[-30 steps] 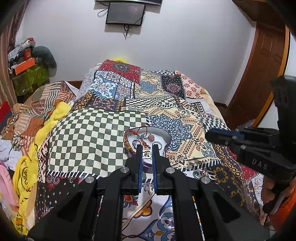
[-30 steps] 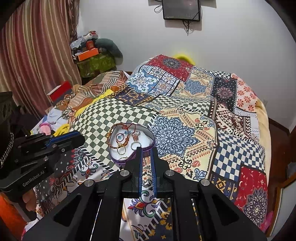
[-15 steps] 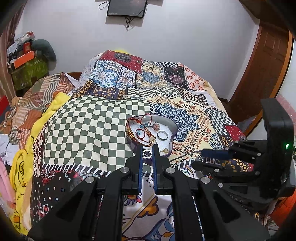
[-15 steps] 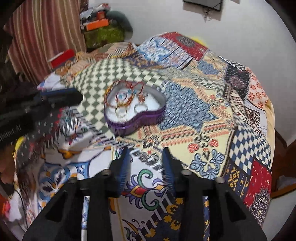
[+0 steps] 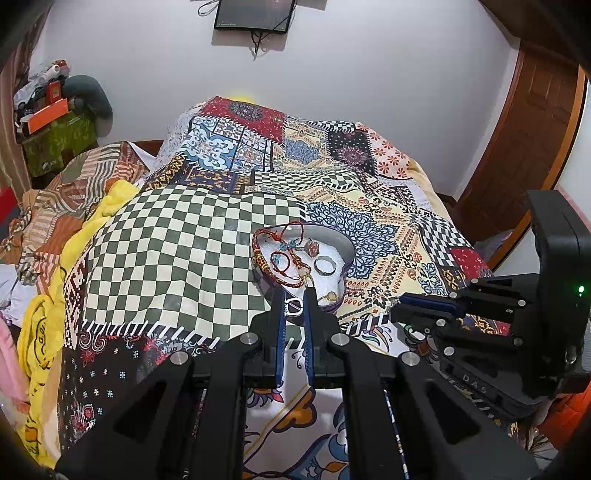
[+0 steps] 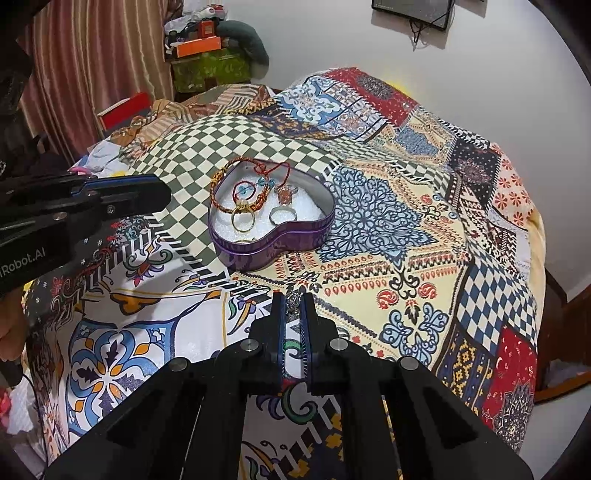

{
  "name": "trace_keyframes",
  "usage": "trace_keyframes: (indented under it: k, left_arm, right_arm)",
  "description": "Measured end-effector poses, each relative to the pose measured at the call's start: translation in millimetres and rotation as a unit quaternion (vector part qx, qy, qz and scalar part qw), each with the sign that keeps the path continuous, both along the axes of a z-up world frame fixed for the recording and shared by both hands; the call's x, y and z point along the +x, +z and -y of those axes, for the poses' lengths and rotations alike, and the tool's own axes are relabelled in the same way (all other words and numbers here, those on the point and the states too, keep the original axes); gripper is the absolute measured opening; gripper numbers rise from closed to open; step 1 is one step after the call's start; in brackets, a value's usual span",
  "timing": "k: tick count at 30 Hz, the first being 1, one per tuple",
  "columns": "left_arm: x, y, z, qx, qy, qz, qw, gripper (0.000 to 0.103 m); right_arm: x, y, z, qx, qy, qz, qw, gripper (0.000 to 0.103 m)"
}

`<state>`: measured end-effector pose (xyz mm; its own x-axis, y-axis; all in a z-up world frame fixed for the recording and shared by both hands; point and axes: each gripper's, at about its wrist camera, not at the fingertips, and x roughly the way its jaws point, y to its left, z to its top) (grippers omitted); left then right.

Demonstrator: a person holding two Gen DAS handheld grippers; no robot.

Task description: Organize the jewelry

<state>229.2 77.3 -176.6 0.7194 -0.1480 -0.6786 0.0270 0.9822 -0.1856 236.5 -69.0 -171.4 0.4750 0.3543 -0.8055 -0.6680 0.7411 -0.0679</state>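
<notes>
Left wrist view: the left tool (image 5: pixel 294 295) is pinching a small silver ring (image 5: pixel 293 307) between nearly closed tips, with the heart-shaped tin (image 5: pixel 341 245) lying just ahead on the bed (image 5: pixel 177 251).

Right wrist view: the right tool (image 6: pixel 292 297) is clamping a small silver trinket (image 6: pixel 293 301); the tin sits ahead-left, holding bracelets (image 6: pixel 255 201) and rings (image 6: pixel 282 214).

A bed under a patchwork quilt (image 5: pixel 236 229) fills the room beneath a white wall (image 5: pixel 369 74). A dark screen (image 5: pixel 255 14) hangs at 12 o'clock, a wooden door (image 5: pixel 532 129) stands at 2 o'clock, and striped curtains (image 6: pixel 92 55) hang at 10 o'clock.
</notes>
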Motion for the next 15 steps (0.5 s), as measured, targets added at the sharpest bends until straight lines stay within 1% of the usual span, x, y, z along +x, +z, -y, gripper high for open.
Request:
trace_keyframes:
  k: [5,15]
  left_arm:
    - [-2.1,3.9,0.3,0.005,0.0,0.003,1.0,0.007]
    - [5.5,16.3,-3.5,0.004,0.001,0.016,0.9999,0.007]
  right_arm:
    - [0.3,10.3,5.3,0.018,-0.008,0.003,1.0,0.007]
    - [11.3,43.1,4.0,0.063,-0.021,0.028,0.997,0.007]
